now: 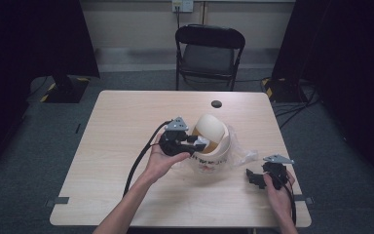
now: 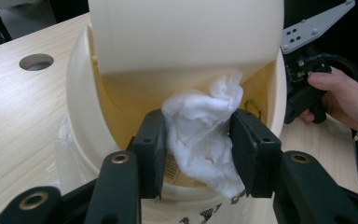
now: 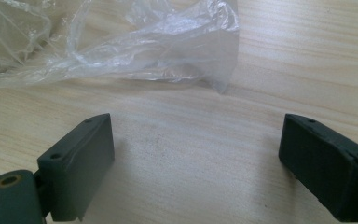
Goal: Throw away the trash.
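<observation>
Left gripper (image 2: 196, 149) clamped on a crumpled white tissue (image 2: 204, 140), both black jaws pressed against its sides, the wad bulging up above them and hanging down below. Held right at the mouth of a cream-coloured bin (image 2: 81, 107), in front of the amber inner wall, beneath a pale swing lid (image 2: 186, 32) tilted over the opening. Seen from the high view as the left gripper (image 1: 198, 144) reaching in from the bin's left, jaw tips at the opening of the bin (image 1: 222, 146), with the left hand (image 1: 163, 161) wrapped round the handle and a black cable (image 1: 139, 163) trailing back toward the table's near edge. Bin standing near the middle of a light wooden table (image 1: 121, 122), printed lettering on its front, too small to read. Clear plastic film (image 1: 246, 155) spread on the tabletop just to the bin's right, touching its base. Right gripper (image 1: 252, 178) low over the table near the right front corner, well apart from the bin, held by the right hand (image 1: 278, 192). Jaws wide apart in the right gripper view (image 3: 196, 163), with nothing between them but bare wood, the crinkled film (image 3: 121, 42) lying just beyond. 1 small round hole (image 1: 216, 104) in the tabletop behind the bin, and 1 black folding chair (image 1: 209, 53) past the far edge.
</observation>
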Action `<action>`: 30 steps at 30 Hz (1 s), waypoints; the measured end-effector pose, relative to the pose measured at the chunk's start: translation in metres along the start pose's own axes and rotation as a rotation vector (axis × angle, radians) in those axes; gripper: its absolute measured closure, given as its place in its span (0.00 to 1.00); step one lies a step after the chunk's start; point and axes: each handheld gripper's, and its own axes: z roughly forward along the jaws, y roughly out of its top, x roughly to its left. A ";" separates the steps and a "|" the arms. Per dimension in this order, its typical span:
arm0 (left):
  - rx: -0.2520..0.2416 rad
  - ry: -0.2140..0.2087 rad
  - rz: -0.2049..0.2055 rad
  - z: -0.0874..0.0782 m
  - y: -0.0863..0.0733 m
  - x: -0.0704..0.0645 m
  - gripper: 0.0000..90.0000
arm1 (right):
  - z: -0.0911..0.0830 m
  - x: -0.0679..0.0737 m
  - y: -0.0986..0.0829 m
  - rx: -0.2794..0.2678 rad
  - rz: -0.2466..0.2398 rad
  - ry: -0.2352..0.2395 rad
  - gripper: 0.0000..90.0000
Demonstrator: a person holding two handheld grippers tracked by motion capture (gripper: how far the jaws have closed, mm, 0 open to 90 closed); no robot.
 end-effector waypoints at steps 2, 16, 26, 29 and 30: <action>0.009 0.000 0.006 0.002 0.001 0.000 0.64 | 0.000 0.000 0.000 0.000 0.000 0.000 0.11; 0.013 0.023 0.017 0.012 0.006 -0.002 0.49 | 0.000 0.000 0.000 0.000 0.001 -0.001 0.11; 0.004 0.024 0.020 0.005 0.005 -0.002 0.51 | 0.000 0.000 0.000 0.000 0.001 0.000 0.11; -0.013 0.012 0.012 0.003 0.004 -0.001 0.58 | 0.000 0.000 0.000 0.000 0.001 -0.001 0.11; -0.015 0.015 0.011 0.002 0.004 -0.001 0.57 | 0.000 0.000 0.000 0.000 0.001 -0.001 0.11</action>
